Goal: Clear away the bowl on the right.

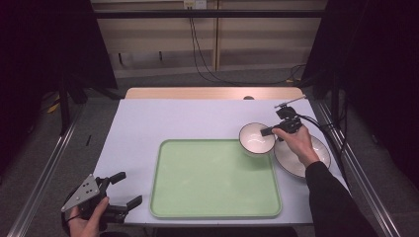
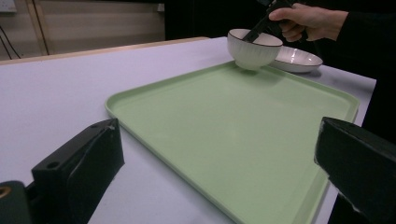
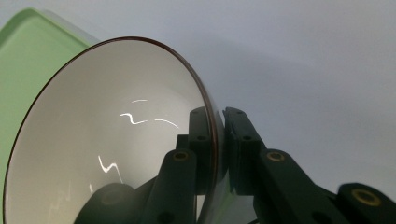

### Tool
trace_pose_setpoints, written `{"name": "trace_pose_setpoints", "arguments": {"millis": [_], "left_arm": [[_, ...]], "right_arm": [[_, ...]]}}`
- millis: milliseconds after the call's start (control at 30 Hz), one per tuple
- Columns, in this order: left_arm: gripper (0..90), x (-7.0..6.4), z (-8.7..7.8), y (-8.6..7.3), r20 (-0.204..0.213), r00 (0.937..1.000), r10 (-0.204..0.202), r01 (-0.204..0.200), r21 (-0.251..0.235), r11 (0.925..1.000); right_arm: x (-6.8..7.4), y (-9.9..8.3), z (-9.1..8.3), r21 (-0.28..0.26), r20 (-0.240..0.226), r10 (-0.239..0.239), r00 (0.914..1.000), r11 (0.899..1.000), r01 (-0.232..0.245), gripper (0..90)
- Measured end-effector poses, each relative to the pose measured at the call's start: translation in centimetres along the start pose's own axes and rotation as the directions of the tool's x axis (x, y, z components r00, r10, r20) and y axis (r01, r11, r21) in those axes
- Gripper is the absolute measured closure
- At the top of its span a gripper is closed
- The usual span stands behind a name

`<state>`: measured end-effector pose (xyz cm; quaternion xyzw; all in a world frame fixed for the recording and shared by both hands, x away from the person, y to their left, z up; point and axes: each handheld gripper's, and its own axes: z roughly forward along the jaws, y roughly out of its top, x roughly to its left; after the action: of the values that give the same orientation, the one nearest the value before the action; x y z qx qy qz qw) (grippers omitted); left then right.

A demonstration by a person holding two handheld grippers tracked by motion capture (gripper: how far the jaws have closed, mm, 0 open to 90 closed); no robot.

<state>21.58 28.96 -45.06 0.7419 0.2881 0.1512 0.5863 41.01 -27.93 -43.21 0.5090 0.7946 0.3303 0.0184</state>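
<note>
Clamping the rim of the white ribbed ceramic bowl (image 1: 256,138) at the far right corner of the pale green plastic tray (image 1: 214,178), the right gripper (image 1: 274,129) pinches a rigid, glossy, likely slippery and breakable wall, while the left gripper (image 1: 124,189) rests wide open, empty, near-left on the counter (image 1: 163,118).

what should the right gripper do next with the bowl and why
Probably carry the bowl a little further over the green tray and lower it: the right gripper is pinching its rim, and it hangs just above the tray's far right corner, beside the plate.
</note>
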Motion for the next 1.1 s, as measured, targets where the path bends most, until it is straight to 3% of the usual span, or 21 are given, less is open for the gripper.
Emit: {"name": "trace_pose_setpoints", "arguments": {"millis": [267, 467, 633, 1100], "left_arm": [[1.2, 0.1, 0.0, 0.0, -0.002, 1.0000, 0.003, -0.003, 0.003, 1.0000], [1.2, 0.0, 0.0, 0.0, -0.001, 1.0000, -0.009, 0.009, -0.004, 0.9999], [1.2, 0.1, 0.0, 0.0, -0.002, 1.0000, 0.009, -0.009, 0.006, 0.9999], [1.2, 0.0, 0.0, 0.0, -0.004, 1.0000, 0.004, -0.004, 0.005, 1.0000]], "right_arm": [[-0.2, 0.1, 0.8, 0.031, -0.004, 0.000, 1.0000, 1.000, 0.000, 81.9], [-0.1, 0.0, 1.1, 0.030, 0.001, 0.002, 1.0000, 1.000, -0.002, 81.9], [-0.2, -0.1, 1.2, 0.031, 0.002, 0.004, 1.0000, 1.000, -0.004, 82.1], [-0.2, -0.6, 1.3, 0.036, 0.027, -0.013, 0.9995, 0.999, 0.013, 83.0]]}}
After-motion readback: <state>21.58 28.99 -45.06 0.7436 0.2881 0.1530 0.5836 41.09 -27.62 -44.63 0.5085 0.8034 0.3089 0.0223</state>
